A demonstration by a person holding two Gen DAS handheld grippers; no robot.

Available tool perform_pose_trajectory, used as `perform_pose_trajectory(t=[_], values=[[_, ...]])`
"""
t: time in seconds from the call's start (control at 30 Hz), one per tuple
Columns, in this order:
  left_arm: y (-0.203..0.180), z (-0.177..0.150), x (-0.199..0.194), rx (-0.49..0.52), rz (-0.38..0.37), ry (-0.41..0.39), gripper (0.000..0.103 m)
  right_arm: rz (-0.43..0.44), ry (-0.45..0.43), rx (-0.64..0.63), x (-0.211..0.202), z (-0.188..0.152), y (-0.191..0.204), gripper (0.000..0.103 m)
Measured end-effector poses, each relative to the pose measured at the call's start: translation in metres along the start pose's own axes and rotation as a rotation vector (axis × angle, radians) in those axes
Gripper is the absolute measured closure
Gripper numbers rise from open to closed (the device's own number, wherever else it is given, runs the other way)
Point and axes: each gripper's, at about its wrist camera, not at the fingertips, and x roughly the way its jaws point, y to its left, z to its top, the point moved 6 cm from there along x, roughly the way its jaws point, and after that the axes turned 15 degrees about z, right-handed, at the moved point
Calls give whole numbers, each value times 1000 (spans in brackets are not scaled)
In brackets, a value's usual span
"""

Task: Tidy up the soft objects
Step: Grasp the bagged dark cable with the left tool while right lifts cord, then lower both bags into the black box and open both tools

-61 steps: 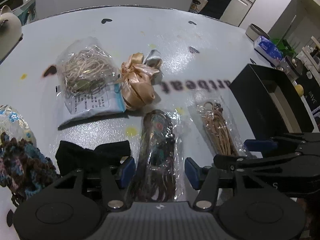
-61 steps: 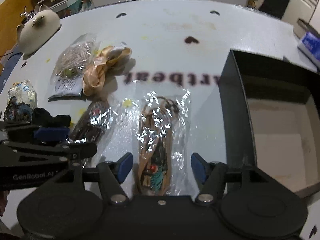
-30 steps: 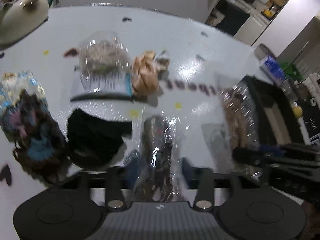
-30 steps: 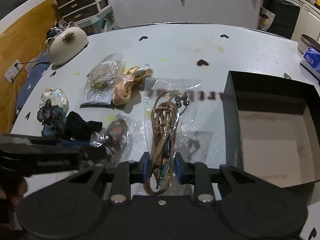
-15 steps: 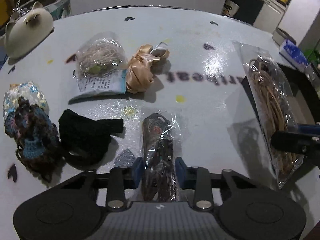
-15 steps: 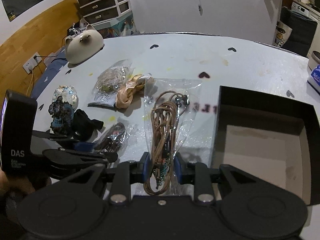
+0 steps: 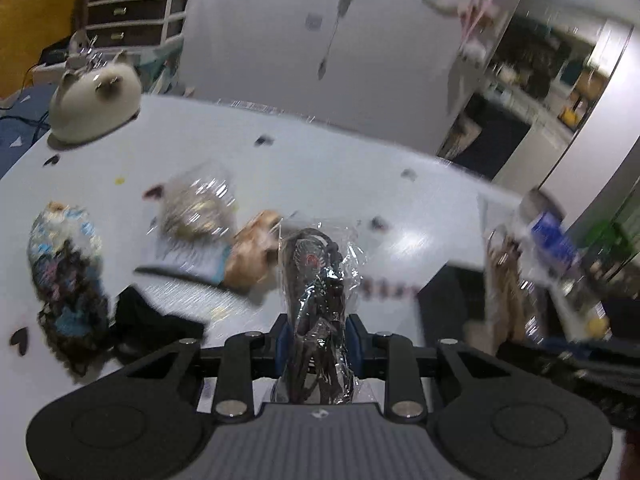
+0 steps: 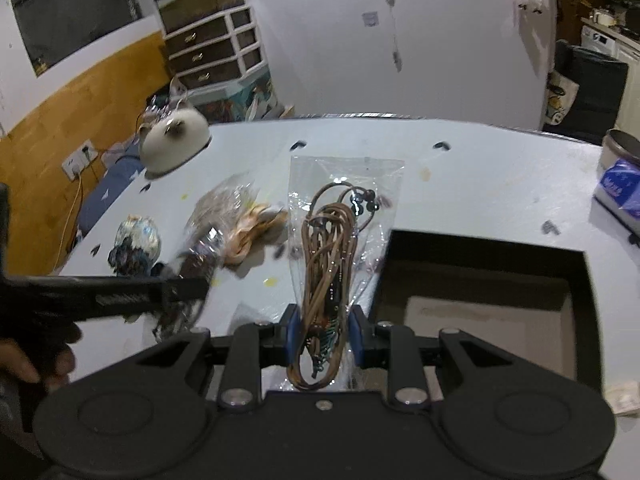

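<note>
**Dark bundle pinched in the left jaws**

We see our left gripper clamped on a clear bag of dark cords, held above the white table. Left of it lie a black cloth, a crocheted piece and a tan ribbon, all blurred. A black box sits right.

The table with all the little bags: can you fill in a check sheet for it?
Surface: white table with small dark heart marks.
Job's things: tan cord bag and dark cord bag, both lifted; open black box, inside looks bare.
Clutter: peach ribbon bow, clear bag of pale strands, crocheted piece, black cloth, cat-shaped figure, blue tissue pack.
Grippers: left gripper shut on dark cord bag; right gripper shut on tan cord bag.
Cables: orange cord at wall socket.
Surroundings: drawer unit, white wall.
</note>
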Motion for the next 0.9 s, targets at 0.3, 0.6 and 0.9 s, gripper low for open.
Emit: perform_pose_trajectory(t=[0.3,0.6,0.9], values=[[-87,10,-9,11,-146,-29,72,-64,-34,63,-39,0,-60,76],[-165,-5,10,4,-276,88,72,-119,1,123,-63,-17,-115,76],[-198,-29,45,-13,-270,265,72,-121,113,119,-55,-30,-139,72]])
